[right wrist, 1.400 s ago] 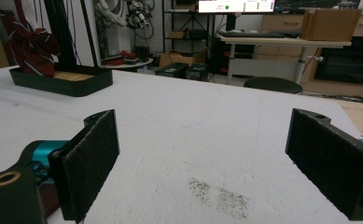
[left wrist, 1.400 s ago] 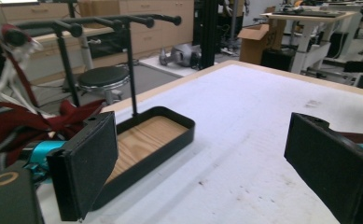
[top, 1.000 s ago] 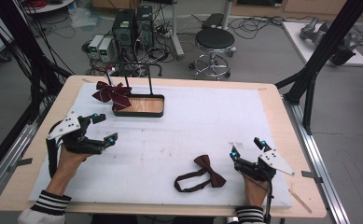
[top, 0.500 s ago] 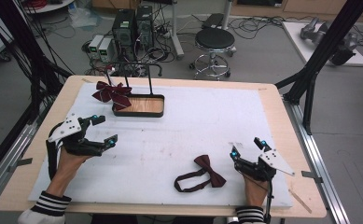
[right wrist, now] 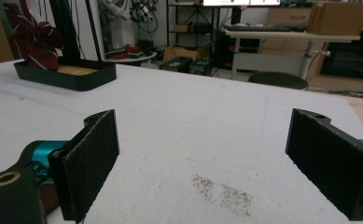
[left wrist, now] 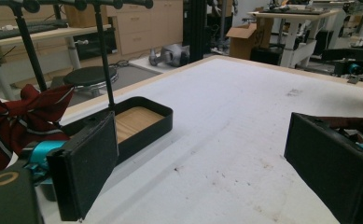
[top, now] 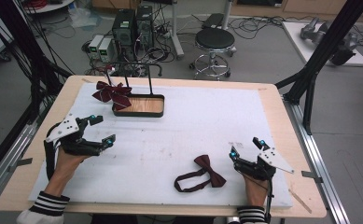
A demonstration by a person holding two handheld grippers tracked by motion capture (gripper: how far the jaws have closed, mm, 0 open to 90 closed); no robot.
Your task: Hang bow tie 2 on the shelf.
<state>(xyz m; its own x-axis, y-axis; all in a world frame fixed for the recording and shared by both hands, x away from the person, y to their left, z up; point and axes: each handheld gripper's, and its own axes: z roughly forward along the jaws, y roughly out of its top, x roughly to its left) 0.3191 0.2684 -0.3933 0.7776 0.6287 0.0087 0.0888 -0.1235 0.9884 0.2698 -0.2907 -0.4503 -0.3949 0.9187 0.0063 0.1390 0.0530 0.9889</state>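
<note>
In the high view, your left gripper (top: 101, 129) rests at the table's left w/ jaws spread wide, nothing between them. Your right gripper (top: 246, 147) sits near the front right, jaws likewise apart & empty. The plain maroon bow tie (top: 200, 174) lies flat on the white mat (top: 202, 121), just left of the right gripper, not touching it. At rear left, a striped bow (top: 111, 93) hangs on the black stand (top: 144, 103), over its wooden-floored tray.

Left gripper view: both pads parted over bare mat; stand tray (left wrist: 139, 123) ahead, striped bow (left wrist: 18, 116) at left edge.

Right gripper view: pads wide apart, bare mat between; stand & striped bow (right wrist: 34, 39) far off at upper left.
</note>
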